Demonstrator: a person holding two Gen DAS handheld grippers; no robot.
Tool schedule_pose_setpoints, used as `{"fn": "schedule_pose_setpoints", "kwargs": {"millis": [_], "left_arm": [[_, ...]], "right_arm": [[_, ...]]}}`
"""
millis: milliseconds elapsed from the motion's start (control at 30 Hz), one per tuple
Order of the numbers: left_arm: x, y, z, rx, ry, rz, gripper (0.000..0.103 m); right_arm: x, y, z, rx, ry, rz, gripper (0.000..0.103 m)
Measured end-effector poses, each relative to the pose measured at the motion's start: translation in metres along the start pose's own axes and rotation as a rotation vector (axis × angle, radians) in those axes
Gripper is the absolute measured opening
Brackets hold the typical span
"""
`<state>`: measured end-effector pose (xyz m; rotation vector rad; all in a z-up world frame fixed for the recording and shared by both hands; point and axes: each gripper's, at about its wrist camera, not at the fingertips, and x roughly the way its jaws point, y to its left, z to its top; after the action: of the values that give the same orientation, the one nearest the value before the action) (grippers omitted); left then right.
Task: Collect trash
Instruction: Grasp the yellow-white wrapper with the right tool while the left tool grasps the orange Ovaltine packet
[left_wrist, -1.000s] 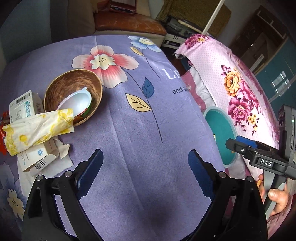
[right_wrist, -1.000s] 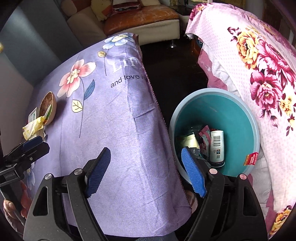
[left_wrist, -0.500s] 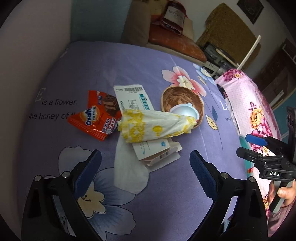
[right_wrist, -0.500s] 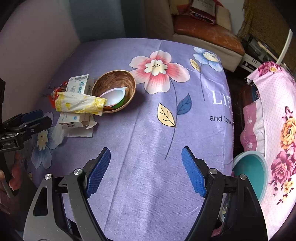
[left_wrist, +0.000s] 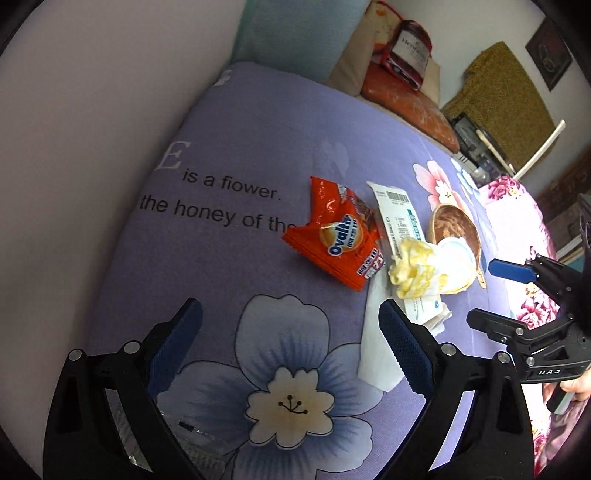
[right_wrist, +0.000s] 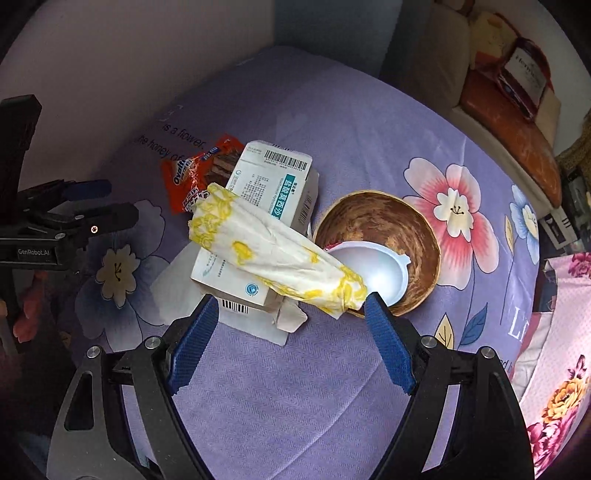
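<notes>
On the purple flowered tablecloth (right_wrist: 280, 406) the trash lies in one heap near the wall-side edge. A yellow-and-white wrapper (right_wrist: 273, 254) lies across a white medicine box (right_wrist: 258, 206), its end touching a white plastic cup (right_wrist: 373, 273) inside a brown bowl (right_wrist: 391, 229). An orange Ovaltine packet (left_wrist: 336, 240) lies just beside the box, with white tissue (left_wrist: 376, 354) underneath. The right gripper (right_wrist: 291, 339) hovers over the wrapper, jaws spread, grasping nothing. The left gripper (left_wrist: 291, 347) is likewise released above a printed flower, empty.

cloth (right_wrist: 258, 406): matt woven fabric | wrapper (left_wrist: 340, 240): glossy foil | box (right_wrist: 269, 184): smooth card | bowl (right_wrist: 384, 225): grained wood | cup (right_wrist: 373, 273): smooth white plastic
</notes>
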<state>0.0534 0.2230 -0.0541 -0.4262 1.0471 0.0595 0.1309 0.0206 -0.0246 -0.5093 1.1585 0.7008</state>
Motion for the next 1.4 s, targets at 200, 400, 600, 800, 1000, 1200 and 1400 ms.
{"fn": "schedule_pose_setpoints", "kwargs": {"millis": [200,400,600,800,1000,1200,1400], "left_arm": [[-0.002,0.023,0.006,-0.035,-0.003,0.008,0.096],[0.001,0.03,0.01,-0.038,0.01,0.008,0.096],[0.005,0.026,0.015,-0.033,0.006,-0.013,0.096],[0.008,0.004,0.026,0.004,-0.007,-0.025,0.096],[0.025,-0.017,0.035,0.075,0.023,0.014,0.096],[0.044,-0.034,0.042,0.154,0.054,0.03,0.095],[0.065,-0.049,0.044,0.22,0.087,0.066,0.072]], "right_arm": [[0.023,0.015,0.025,-0.065,0.033,0.031,0.077],[0.042,0.021,0.035,-0.073,0.077,0.065,0.077],[0.043,0.018,0.031,-0.021,0.092,0.127,0.032],[0.027,0.004,0.023,0.099,0.045,0.133,0.011],[0.006,-0.017,0.007,0.246,-0.02,0.105,0.011],[-0.001,-0.035,-0.009,0.324,-0.057,0.131,0.011],[-0.006,-0.052,-0.021,0.391,-0.086,0.137,0.011]]}}
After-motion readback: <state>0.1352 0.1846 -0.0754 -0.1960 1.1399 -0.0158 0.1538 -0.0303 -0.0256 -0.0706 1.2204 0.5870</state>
